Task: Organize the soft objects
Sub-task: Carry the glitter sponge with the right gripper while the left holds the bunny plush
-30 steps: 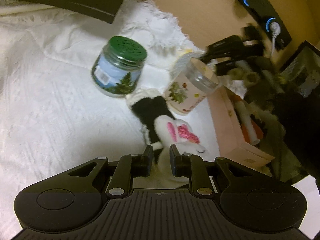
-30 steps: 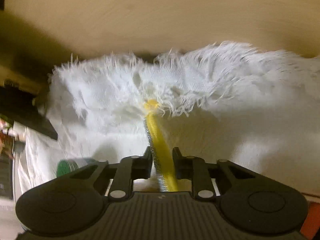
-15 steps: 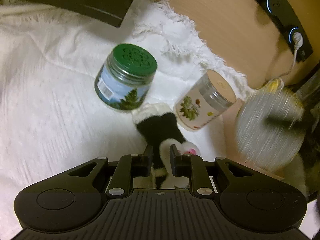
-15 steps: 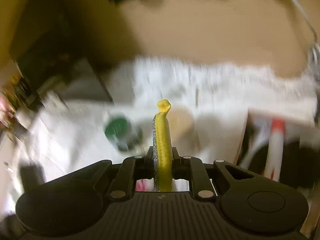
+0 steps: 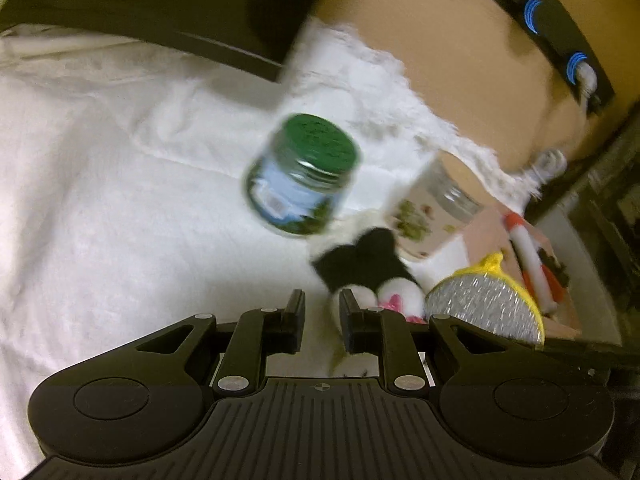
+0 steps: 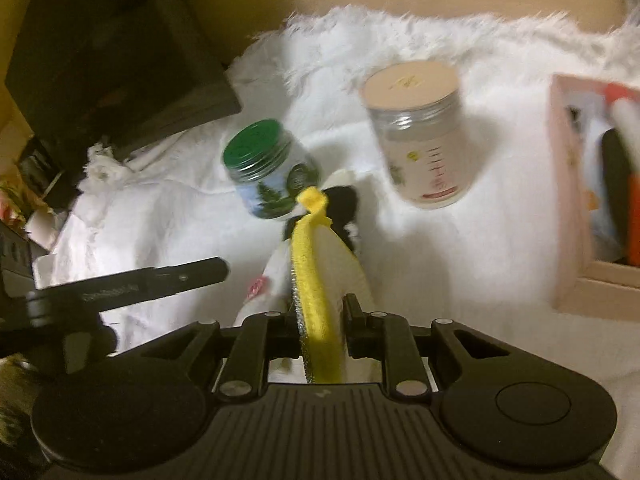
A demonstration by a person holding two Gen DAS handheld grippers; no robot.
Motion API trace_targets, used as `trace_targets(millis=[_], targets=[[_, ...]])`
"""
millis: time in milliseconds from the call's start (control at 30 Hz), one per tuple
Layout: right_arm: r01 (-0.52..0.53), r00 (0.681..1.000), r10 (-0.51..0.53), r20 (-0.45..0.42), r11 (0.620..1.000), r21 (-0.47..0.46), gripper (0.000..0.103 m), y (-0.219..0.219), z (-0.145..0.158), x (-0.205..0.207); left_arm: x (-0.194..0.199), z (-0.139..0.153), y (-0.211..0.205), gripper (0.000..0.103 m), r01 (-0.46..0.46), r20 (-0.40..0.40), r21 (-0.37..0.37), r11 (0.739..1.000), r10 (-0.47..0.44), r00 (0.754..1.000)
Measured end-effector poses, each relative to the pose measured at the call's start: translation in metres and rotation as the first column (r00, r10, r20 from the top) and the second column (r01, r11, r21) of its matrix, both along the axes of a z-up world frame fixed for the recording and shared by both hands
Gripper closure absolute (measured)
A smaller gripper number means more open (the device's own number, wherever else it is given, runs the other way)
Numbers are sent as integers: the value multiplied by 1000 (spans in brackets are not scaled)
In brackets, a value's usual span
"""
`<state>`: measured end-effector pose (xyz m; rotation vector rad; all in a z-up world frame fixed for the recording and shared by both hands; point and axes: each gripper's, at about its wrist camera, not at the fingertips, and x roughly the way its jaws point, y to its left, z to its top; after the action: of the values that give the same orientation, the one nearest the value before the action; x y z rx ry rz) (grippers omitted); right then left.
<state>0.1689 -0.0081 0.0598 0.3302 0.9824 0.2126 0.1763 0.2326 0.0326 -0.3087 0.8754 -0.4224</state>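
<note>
A black-and-white plush toy [image 5: 360, 268] with pink marks lies on the white fluffy cloth [image 5: 100, 208], below two jars. My left gripper [image 5: 322, 312] hangs over its near end with a small gap between the fingers; the plush sits by the right finger, not held. My right gripper [image 6: 323, 316] is shut on a round scrub pad [image 6: 314, 280], yellow on one side and silver on the other, held edge-on above the plush [image 6: 344, 204]. The pad also shows in the left wrist view [image 5: 486, 308], just right of the left gripper.
A green-lidded jar [image 5: 304, 176] and a beige-lidded clear jar [image 5: 432, 216] stand on the cloth. A pink box [image 6: 576, 200] with red and white items sits at the right. A dark box [image 6: 100, 52] lies at the back left.
My right gripper swung back with the scrub pad and now hovers over the plush beside the left gripper. The left gripper shifted left, so the plush lies off its right finger.
</note>
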Motion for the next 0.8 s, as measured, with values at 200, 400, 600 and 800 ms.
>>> trace_targets(millis=[200, 400, 600, 800], targets=[[69, 989, -13, 144, 919, -388, 86, -11, 27, -43, -10, 5, -68, 82, 79, 88, 113, 991, -89, 992], [42, 978, 100, 182, 764, -644, 83, 3, 4, -71, -17, -13, -119, 79, 113, 106, 255, 960, -144, 984], [-11, 985, 92, 143, 874, -486, 85, -17, 11, -74, -17, -9, -130, 64, 57, 109, 275, 960, -90, 990], [-1, 994, 28, 101, 965, -260, 85, -66, 10, -89, -11, -7, -119, 74, -112, 86, 235, 966, 94, 992]])
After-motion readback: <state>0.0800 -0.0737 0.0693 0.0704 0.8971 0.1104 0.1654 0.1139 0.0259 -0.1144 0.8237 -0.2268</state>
